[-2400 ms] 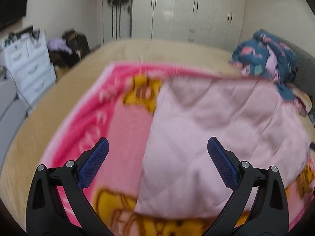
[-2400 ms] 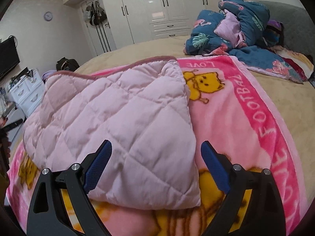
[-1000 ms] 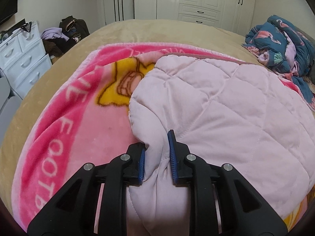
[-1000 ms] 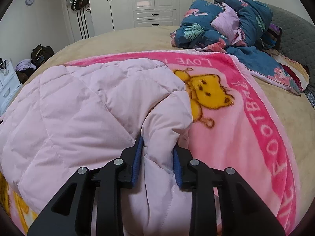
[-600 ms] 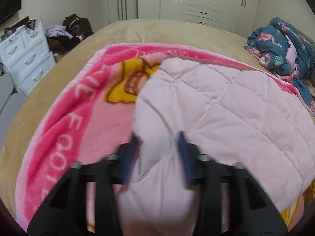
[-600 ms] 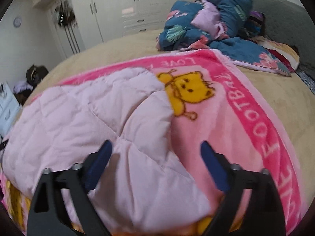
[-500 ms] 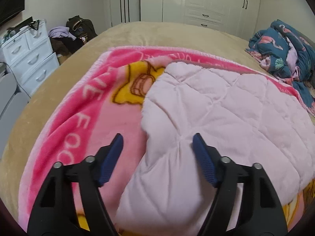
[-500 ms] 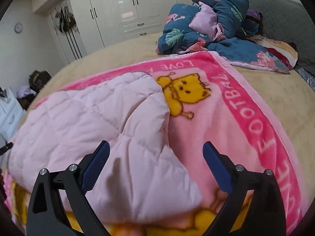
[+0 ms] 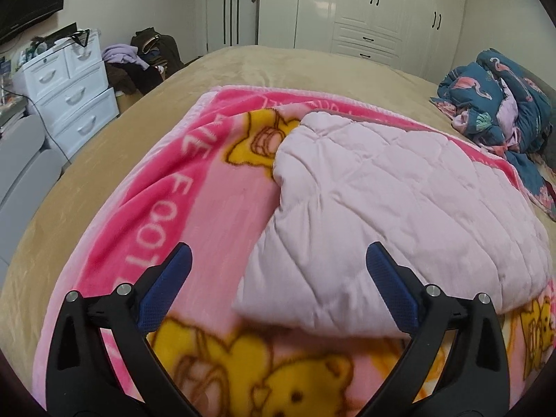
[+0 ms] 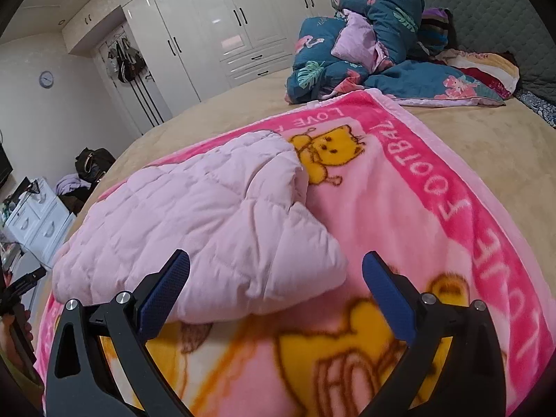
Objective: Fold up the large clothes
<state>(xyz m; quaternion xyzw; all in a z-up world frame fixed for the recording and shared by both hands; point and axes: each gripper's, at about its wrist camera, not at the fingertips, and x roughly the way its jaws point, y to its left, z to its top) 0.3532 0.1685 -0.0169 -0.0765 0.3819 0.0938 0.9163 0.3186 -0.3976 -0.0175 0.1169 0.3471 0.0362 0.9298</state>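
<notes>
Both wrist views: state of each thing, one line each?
left gripper: open, holds nothing
right gripper: open, holds nothing
pink quilted garment: folded over, lying on the blanket
cartoon blanket: spread flat on the bed
wardrobe doors: closed

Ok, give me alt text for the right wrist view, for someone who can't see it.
A folded pale pink quilted garment lies on a pink cartoon-bear blanket spread over a tan bed. The right gripper hovers open near the garment's front edge, holding nothing.
</notes>
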